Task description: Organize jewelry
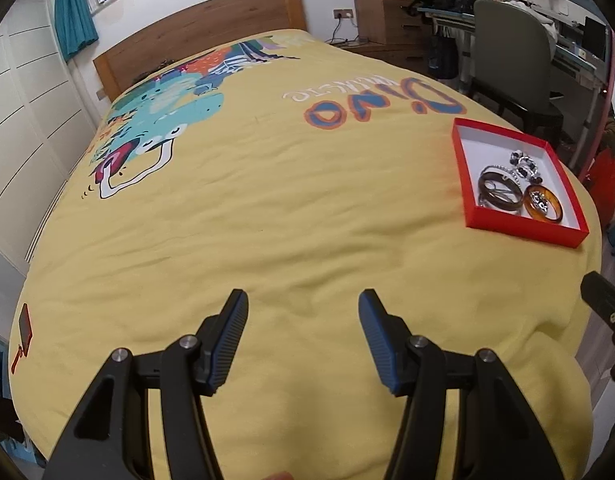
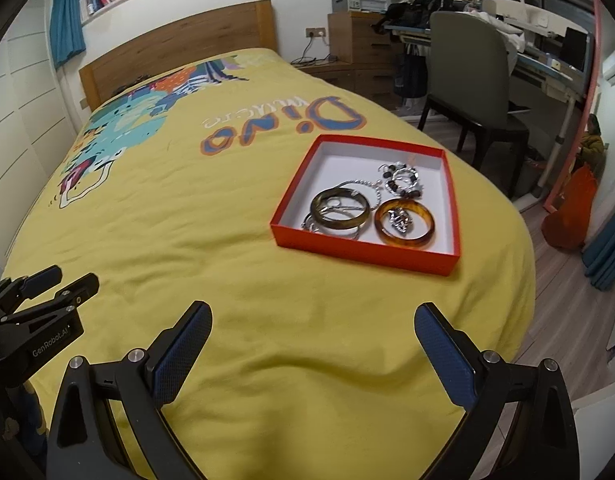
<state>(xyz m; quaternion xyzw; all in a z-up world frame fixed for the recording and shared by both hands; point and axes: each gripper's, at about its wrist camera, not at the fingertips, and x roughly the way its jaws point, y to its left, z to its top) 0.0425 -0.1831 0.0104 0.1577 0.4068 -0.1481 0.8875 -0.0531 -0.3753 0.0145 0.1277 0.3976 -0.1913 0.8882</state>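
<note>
My left claw (image 1: 303, 300) hangs over the yellow quilted bedspread with the dinosaur print (image 1: 267, 208), its blue ribbed pads (image 1: 231, 336) standing apart with only cloth showing between them. My right claw (image 2: 313, 316) is spread wider, blue pads (image 2: 447, 356) far apart, nothing between them either. Neither claw touches any jewellery.

The shallow square red cardboard box with white lining (image 2: 363, 252) sits flat on the bedspread. From my right wrist view it lies at about 12 o'clock, slightly toward 1, well apart from the fingertips. From my left wrist view the same box (image 1: 523, 232) lies at about 2 o'clock, near the bed's right edge.

Contents, all inside the box:
- a dark olive-brown bangle (image 2: 341, 210) at the near left, lying over thin silver hoops (image 2: 331, 232) (their count I cannot tell)
- an amber tortoiseshell bangle (image 2: 405, 222) at the near right, just beside the dark one, with a small silver and black piece (image 2: 401, 220) lying inside its ring
- a silver bead chain (image 2: 373, 192) between the bangles and the far side
- a cluster of black and silver beaded pieces (image 2: 403, 180) toward the far right corner

In the right wrist view my left claw (image 2: 59, 280) shows at 9 o'clock, low over the cloth
</note>
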